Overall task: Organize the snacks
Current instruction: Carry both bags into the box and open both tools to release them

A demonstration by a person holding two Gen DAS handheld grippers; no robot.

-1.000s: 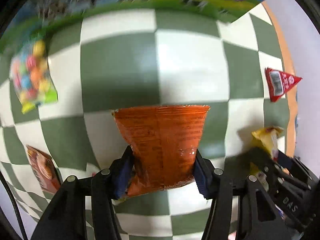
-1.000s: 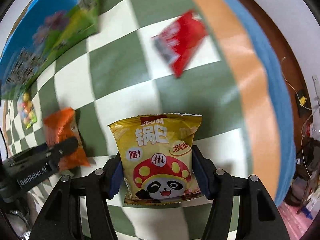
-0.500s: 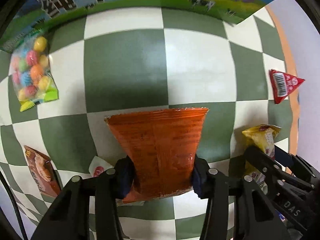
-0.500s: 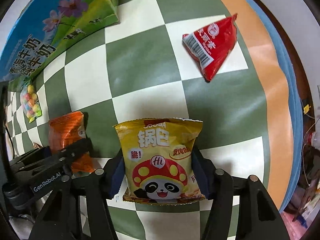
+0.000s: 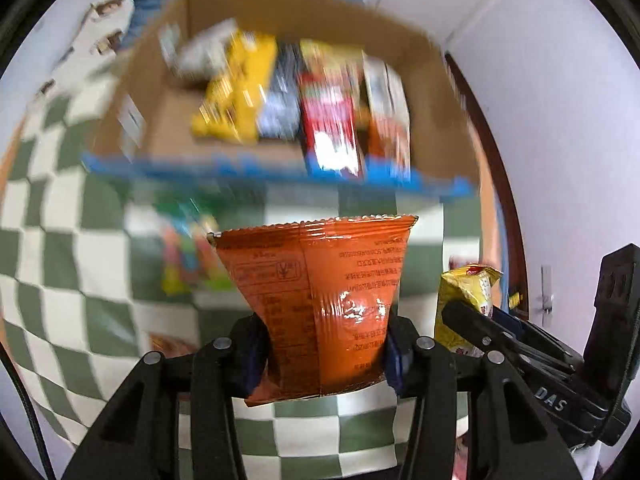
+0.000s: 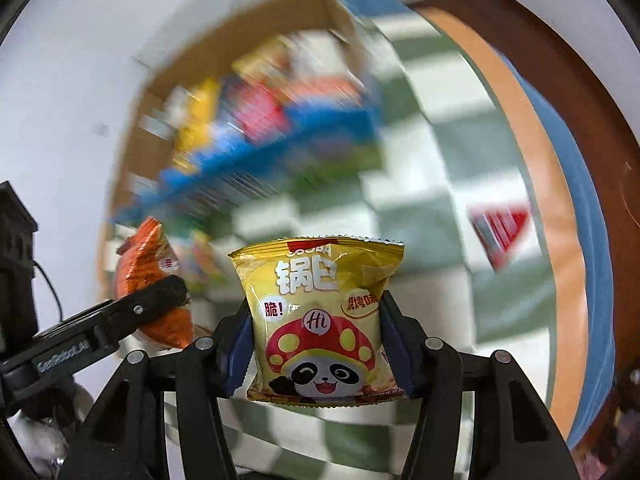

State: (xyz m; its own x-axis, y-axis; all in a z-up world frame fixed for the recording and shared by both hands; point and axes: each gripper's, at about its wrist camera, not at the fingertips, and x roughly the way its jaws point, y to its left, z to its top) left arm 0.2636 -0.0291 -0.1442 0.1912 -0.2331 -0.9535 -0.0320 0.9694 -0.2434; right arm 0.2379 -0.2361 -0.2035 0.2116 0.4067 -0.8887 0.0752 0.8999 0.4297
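Note:
My left gripper (image 5: pixel 322 350) is shut on an orange snack bag (image 5: pixel 320 296), held up off the checkered tablecloth (image 5: pixel 52 248). In the right wrist view my right gripper (image 6: pixel 316 336) grips a yellow panda-and-mushroom snack bag (image 6: pixel 320 312); its jaws are closing further and the pads press the bag's sides. Each bag also shows in the other view: the yellow bag (image 5: pixel 466 292) at right, the orange bag (image 6: pixel 148 264) at left. Ahead stands an open cardboard box (image 5: pixel 428 120) holding several blurred snack packs (image 5: pixel 332 128).
A bag of coloured candies (image 5: pixel 184 256) lies on the cloth in front of the box. A red triangular packet (image 6: pixel 500 232) lies at the right near the table's orange and blue rim (image 6: pixel 560 208). White walls rise behind the box.
Both grippers have risen off the table with their bags and tilted up, so the open box of snacks has come into view. The left jaws tightened on the orange bag.

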